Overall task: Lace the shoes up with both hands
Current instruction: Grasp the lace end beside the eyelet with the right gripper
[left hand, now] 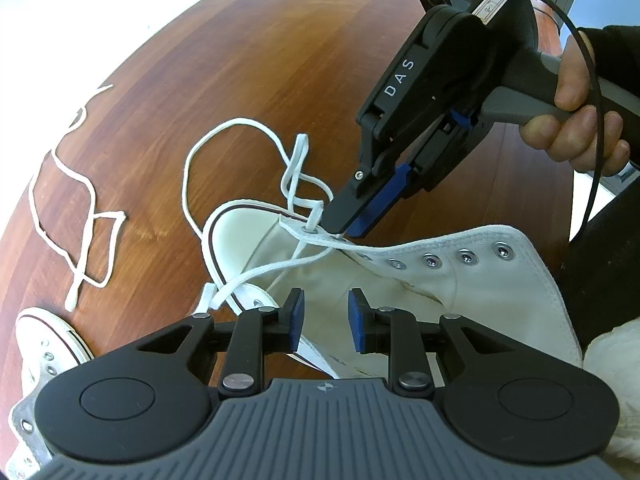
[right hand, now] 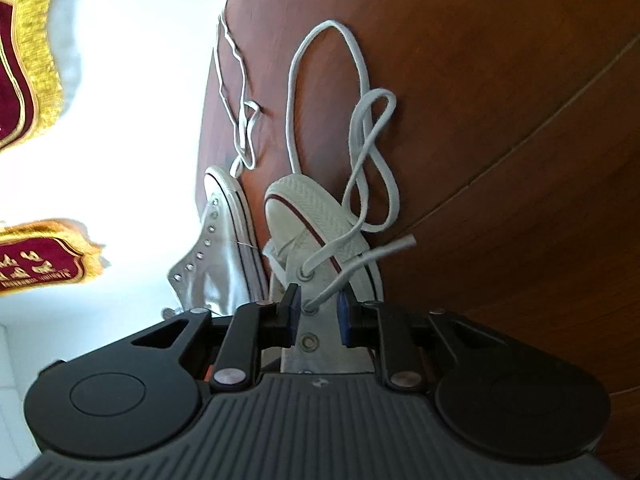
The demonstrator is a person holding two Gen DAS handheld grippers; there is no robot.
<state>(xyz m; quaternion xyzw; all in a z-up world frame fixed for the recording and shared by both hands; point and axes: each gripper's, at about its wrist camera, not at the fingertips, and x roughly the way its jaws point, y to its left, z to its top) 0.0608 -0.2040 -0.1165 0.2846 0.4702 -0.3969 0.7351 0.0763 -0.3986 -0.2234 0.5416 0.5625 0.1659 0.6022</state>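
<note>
Nearest, the left gripper [left hand: 325, 322] hovers with jaws partly open and empty over the white high-top shoe [left hand: 460, 292] lying on the bench [left hand: 240, 80]. Farther, the right gripper [left hand: 348, 229] has its jaws nearly closed at the second eyelet; whether they pinch the lace [left hand: 296, 168] I cannot tell. Only the toe-end eyelets are threaded. The second shoe [left hand: 44, 340] and its loose lace [left hand: 80, 216], far left, wait untouched.

A reddish wooden table [left hand: 248, 80] is seen; two white high-top sneakers [left hand: 400, 280] [left hand: 44, 344] and a loose white lace [left hand: 80, 216] are laid on it.
</note>
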